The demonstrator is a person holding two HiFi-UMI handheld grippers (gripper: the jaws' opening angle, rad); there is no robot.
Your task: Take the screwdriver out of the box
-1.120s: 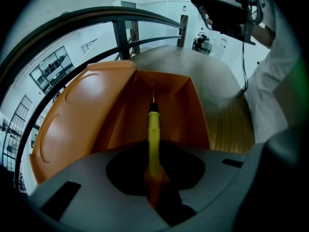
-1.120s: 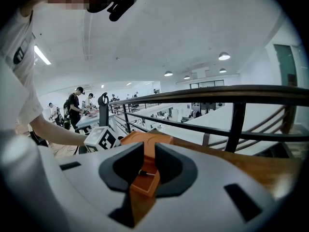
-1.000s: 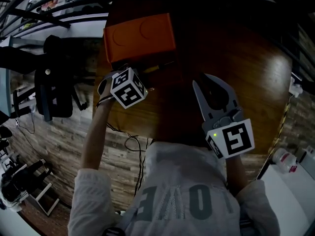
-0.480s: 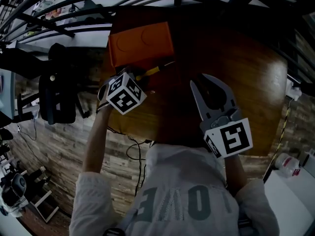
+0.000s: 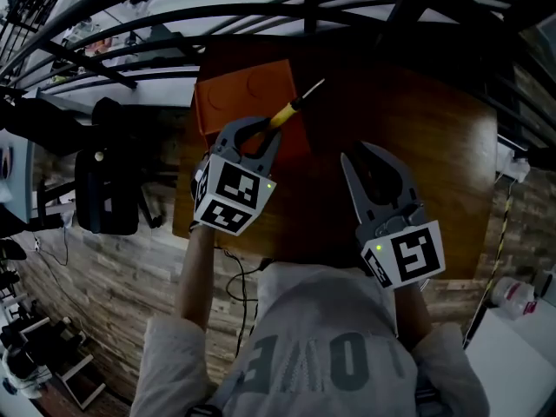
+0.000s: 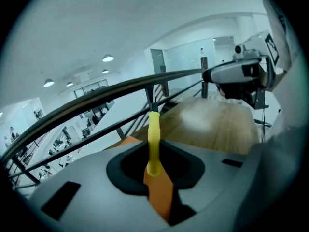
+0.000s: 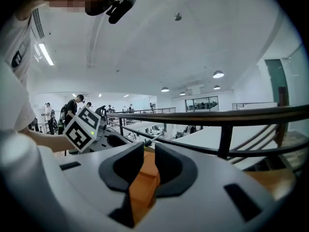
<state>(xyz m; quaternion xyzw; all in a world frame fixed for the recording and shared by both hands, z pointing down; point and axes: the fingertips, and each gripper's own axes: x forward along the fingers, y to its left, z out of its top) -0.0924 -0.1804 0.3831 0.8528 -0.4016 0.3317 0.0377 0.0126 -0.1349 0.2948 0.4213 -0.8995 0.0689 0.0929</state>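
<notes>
The orange box [image 5: 248, 94] stands at the far left of the wooden table [image 5: 426, 120]. My left gripper [image 5: 261, 129] hangs above the box's near right corner, shut on the yellow handle of the screwdriver [image 5: 287, 113]. The metal shaft sticks out up and to the right, clear of the box. In the left gripper view the screwdriver handle [image 6: 153, 139] rises from between the jaws of the left gripper [image 6: 153, 151], with the box [image 6: 159, 197] below. My right gripper [image 5: 365, 159] floats over the table's middle, and in the right gripper view the right gripper [image 7: 144, 153] is narrowly open with nothing between its jaws.
A dark metal railing [image 5: 261, 11] runs behind the table. A black chair [image 5: 109, 181] stands on the floor to the left, and a cable [image 5: 234, 263] trails below the table's near edge. The right half of the table holds nothing.
My left gripper has risen and tilted up, lifting the screwdriver off the box so that it now points up and to the right. The right gripper has risen slightly.
</notes>
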